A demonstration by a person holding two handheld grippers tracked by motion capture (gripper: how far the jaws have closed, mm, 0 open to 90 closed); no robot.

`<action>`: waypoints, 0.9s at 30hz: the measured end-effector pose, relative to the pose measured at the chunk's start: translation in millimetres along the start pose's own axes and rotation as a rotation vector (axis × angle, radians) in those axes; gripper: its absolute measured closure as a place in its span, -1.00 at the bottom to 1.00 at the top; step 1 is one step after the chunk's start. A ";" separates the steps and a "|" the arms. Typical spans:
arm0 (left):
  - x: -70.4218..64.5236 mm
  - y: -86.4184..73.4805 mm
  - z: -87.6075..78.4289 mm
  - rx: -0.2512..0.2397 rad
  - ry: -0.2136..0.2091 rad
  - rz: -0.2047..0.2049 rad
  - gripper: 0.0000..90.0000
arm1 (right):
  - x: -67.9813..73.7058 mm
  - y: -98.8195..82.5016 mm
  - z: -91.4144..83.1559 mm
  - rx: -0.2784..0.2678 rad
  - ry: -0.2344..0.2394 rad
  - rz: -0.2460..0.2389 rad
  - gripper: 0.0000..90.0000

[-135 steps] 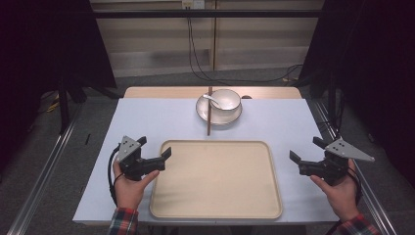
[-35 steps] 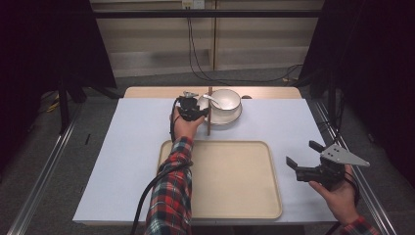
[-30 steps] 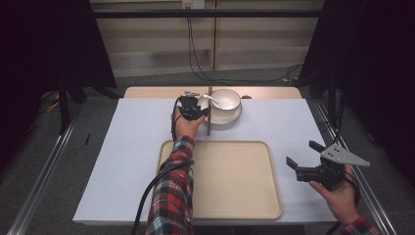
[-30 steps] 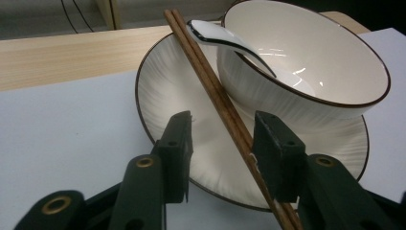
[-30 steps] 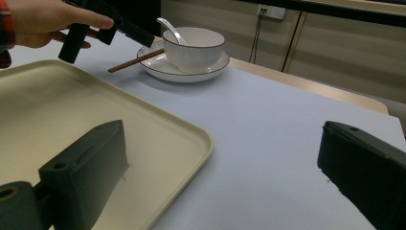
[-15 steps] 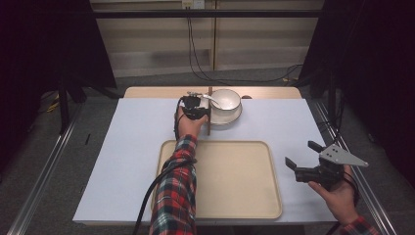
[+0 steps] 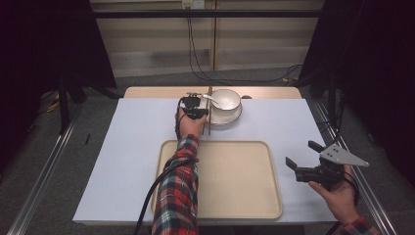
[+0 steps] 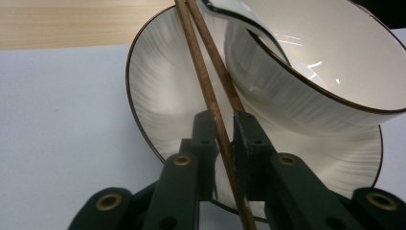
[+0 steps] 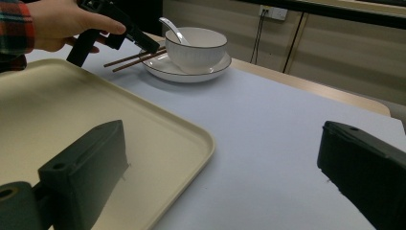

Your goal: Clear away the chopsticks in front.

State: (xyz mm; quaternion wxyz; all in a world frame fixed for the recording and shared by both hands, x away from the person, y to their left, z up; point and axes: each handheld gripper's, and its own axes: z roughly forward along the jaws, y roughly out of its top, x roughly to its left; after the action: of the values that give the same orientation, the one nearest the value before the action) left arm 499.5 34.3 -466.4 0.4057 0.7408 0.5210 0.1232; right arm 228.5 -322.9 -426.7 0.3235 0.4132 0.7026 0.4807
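Note:
A pair of brown chopsticks (image 7: 209, 116) (image 8: 210, 91) rests across the left rim of a white plate (image 7: 231, 119) (image 8: 158, 96). The plate holds a white bowl (image 7: 226, 100) (image 8: 335, 72) with a white spoon (image 7: 211, 98) in it. My left gripper (image 7: 203, 113) (image 8: 225, 129) reaches over the plate's left edge. Its jaws have just been closing, and the pads now pinch the chopsticks between them. My right gripper (image 7: 302, 153) (image 9: 225, 143) hovers to the right of the beige tray (image 7: 215, 147), jaws wide apart with nothing between them.
The beige tray (image 9: 158, 129) lies at the near middle of the pale blue mat (image 7: 127, 147). A wooden table edge (image 7: 151, 91) runs behind the plate. Cables trail from both grippers. In the right gripper view, the left hand and its gripper (image 9: 143, 44) show beside the bowl (image 9: 196, 48).
The left hand went from beside the tray to the plate, then edged right onto the chopsticks. The right gripper stayed in place.

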 end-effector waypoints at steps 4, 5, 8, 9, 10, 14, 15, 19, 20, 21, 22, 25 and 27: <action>-1.1 0.6 0.5 0.000 0.015 -0.015 0.83 | 0.3 -0.1 0.5 0.000 0.000 -0.003 -0.94; -1.3 0.8 0.7 0.001 0.017 -0.016 0.83 | 0.3 -0.1 0.5 0.000 0.000 -0.003 -0.94; -2.1 1.6 0.7 0.003 0.034 -0.030 0.88 | 0.6 -0.3 0.8 0.001 0.005 -0.008 -0.94; -3.2 1.7 1.0 -0.004 0.052 -0.053 0.89 | 0.5 -0.3 0.6 0.003 0.003 -0.009 -0.95; -3.2 1.7 1.0 -0.004 0.052 -0.053 0.89 | 0.5 -0.3 0.6 0.003 0.003 -0.009 -0.95; -4.1 1.8 -1.0 0.005 0.076 -0.055 0.90 | -0.1 -0.5 0.4 0.001 0.006 -0.003 -0.95; -4.8 1.5 -0.9 -0.006 0.080 -0.074 0.90 | -0.1 -0.5 0.4 0.001 0.006 -0.003 -0.95; -4.5 0.3 -3.4 -0.007 0.081 -0.090 0.90 | 0.3 -0.7 0.5 0.004 -0.002 -0.005 -0.95; -4.9 0.2 -4.3 -0.010 0.084 -0.093 0.90 | 0.4 -0.9 0.6 0.005 0.000 -0.001 -0.95; -4.9 0.2 -4.3 -0.010 0.084 -0.093 0.90 | 0.2 -0.9 0.5 0.006 0.001 -0.002 -0.96; -4.7 0.1 -6.9 -0.015 0.089 -0.095 0.90 | 0.1 -0.9 0.6 0.006 0.002 -0.001 -0.96; -5.1 -1.4 -9.4 -0.013 0.096 -0.092 0.90 | -0.1 -0.7 0.8 -0.001 0.002 0.004 -0.98; -4.4 -2.1 -12.1 -0.011 0.093 -0.101 0.90 | -0.1 -0.7 0.8 -0.002 0.000 0.003 -0.98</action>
State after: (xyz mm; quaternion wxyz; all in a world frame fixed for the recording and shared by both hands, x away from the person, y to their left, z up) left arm 488.9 36.5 -459.1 0.3908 0.7048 0.5753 0.1395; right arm 229.1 -322.8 -427.6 0.3233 0.4137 0.7015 0.4819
